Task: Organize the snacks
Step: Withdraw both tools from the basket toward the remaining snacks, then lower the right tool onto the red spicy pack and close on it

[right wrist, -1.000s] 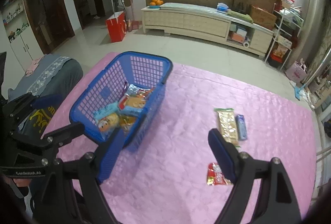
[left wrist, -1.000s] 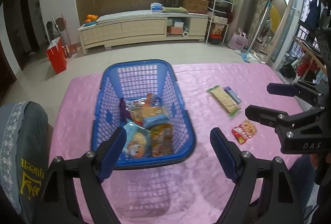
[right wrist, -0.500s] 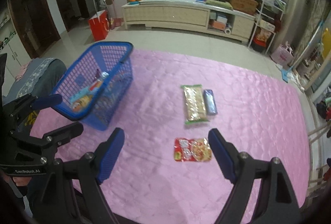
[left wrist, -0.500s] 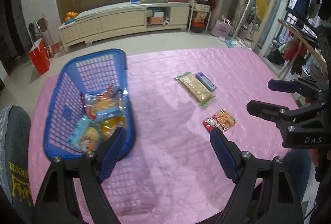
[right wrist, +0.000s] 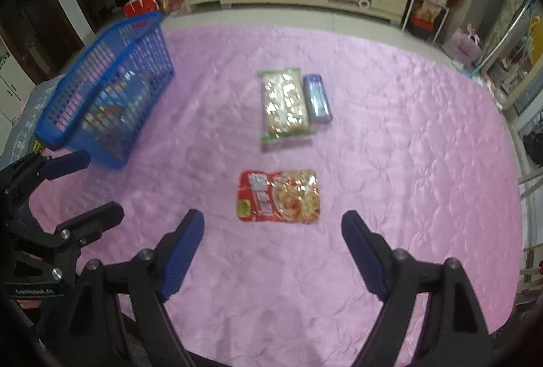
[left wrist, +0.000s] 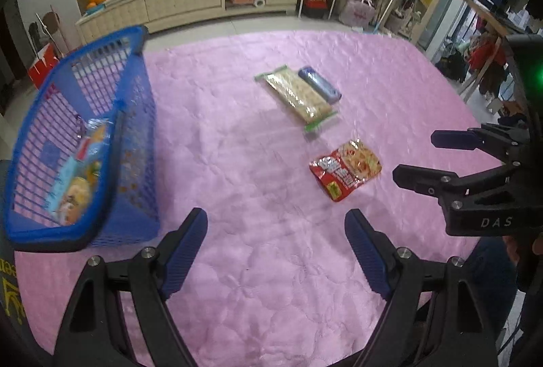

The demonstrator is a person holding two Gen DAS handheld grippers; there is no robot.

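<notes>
Three snack packs lie loose on the pink-covered bench (right wrist: 407, 146): red pouch (right wrist: 279, 195) nearest us, cracker pack (right wrist: 285, 104) w/ small blue pack (right wrist: 316, 98) touching its side, further back. Blue basket (left wrist: 44, 224) sits at left, well apart, w/ more snacks inside. We hold left gripper (left wrist: 275, 231) & right gripper (right wrist: 272, 228) above the bench, both jaws spread wide, nothing between them.

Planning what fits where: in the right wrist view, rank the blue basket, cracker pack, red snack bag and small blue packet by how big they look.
1. blue basket
2. cracker pack and red snack bag: look alike; the bag lies nearer the camera, so unranked
3. small blue packet
</notes>
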